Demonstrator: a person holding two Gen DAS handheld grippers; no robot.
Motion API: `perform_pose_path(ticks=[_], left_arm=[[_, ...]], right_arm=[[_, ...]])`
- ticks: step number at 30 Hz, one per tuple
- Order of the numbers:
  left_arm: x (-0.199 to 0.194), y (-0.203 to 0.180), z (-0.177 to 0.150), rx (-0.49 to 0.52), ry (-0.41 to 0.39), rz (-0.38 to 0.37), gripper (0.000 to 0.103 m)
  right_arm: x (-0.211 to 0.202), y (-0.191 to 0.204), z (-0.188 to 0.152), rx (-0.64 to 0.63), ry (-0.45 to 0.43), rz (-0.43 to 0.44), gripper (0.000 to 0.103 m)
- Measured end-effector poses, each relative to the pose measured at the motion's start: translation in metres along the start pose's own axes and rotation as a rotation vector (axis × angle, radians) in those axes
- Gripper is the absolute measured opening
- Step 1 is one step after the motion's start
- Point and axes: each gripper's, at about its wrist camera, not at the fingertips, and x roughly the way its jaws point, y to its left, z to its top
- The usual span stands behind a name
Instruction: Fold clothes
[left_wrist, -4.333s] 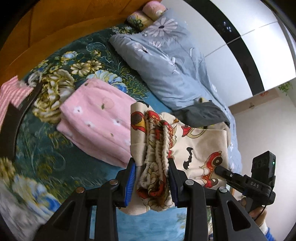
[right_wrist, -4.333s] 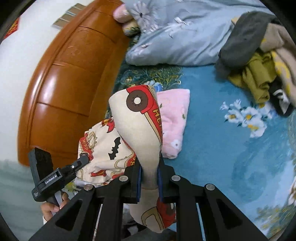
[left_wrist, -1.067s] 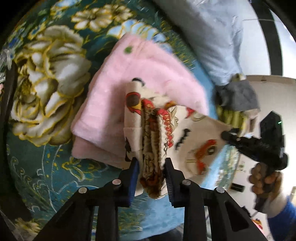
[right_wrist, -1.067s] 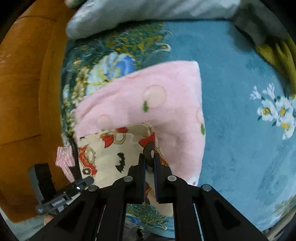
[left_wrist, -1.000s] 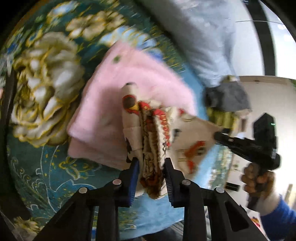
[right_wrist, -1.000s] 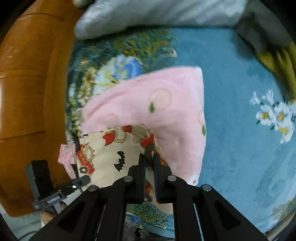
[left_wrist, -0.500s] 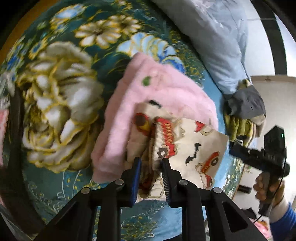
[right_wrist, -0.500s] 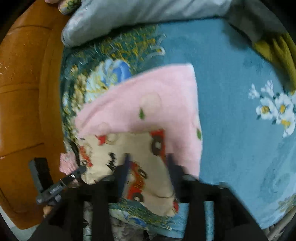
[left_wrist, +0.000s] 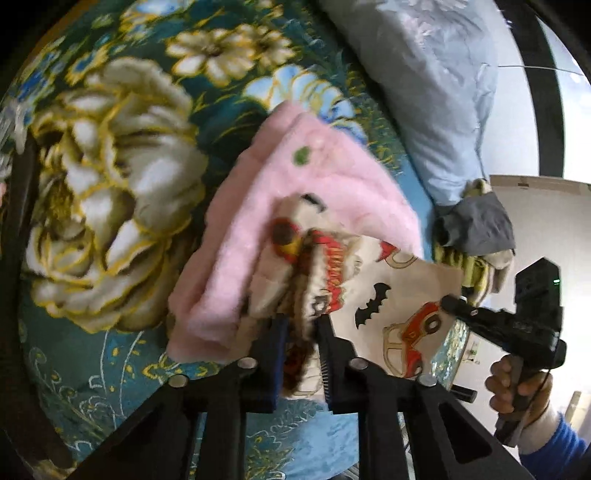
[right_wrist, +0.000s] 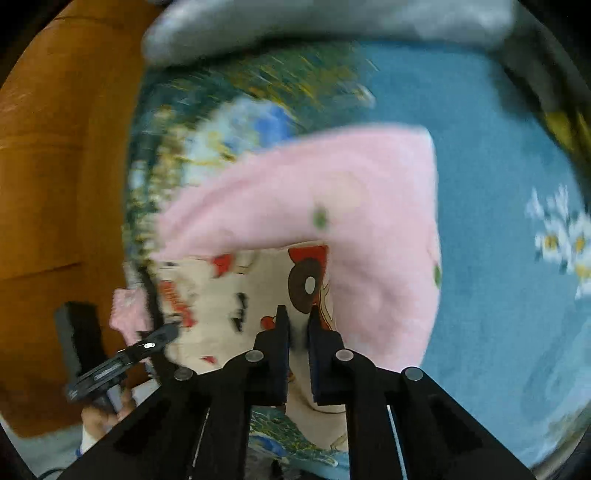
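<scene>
A cream garment with red cars and black bats lies folded on top of a folded pink fleece garment on the bed. My left gripper is shut on the thick bunched edge of the cream garment. At the opposite edge, my right gripper has its fingers close together on the cream garment, though this view is blurred. The pink fleece spreads beyond it. From the left wrist, the right gripper touches the garment's far edge, held by a hand. The left gripper shows at lower left.
A teal flowered blanket covers the bed. A grey-blue quilt lies along the far side, with a pile of loose clothes beside it. The wooden headboard stands at the left, next to a pink striped cloth.
The cream garment came down from the air onto the pink fleece. The right fingers spread wide half a second ago and stand close together again now. The left gripper kept its hold.
</scene>
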Motion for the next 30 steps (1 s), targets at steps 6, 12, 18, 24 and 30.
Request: perform_pose_path(ticks=[6, 12, 18, 24, 30], left_arm=[[-0.004, -0.006, 0.005, -0.001, -0.031, 0.039, 0.015], [0.008, 0.011, -0.008, -0.053, 0.004, 0.07, 0.05], [0.021, 0.029, -0.008, -0.142, 0.0, -0.06, 0.04], [0.023, 0.056, -0.006, -0.296, -0.024, -0.217, 0.037], [0.024, 0.053, -0.002, -0.28, -0.048, -0.17, 0.023]], right_arm=[[-0.001, -0.015, 0.016, 0.033, -0.02, -0.056, 0.009], [0.011, -0.033, 0.019, 0.085, 0.013, -0.066, 0.009], [0.014, -0.032, 0.022, 0.073, 0.033, -0.077, 0.009], [0.013, -0.037, 0.021, 0.099, 0.042, -0.061, 0.009], [0.014, -0.038, 0.02, 0.104, 0.051, -0.068, 0.009]])
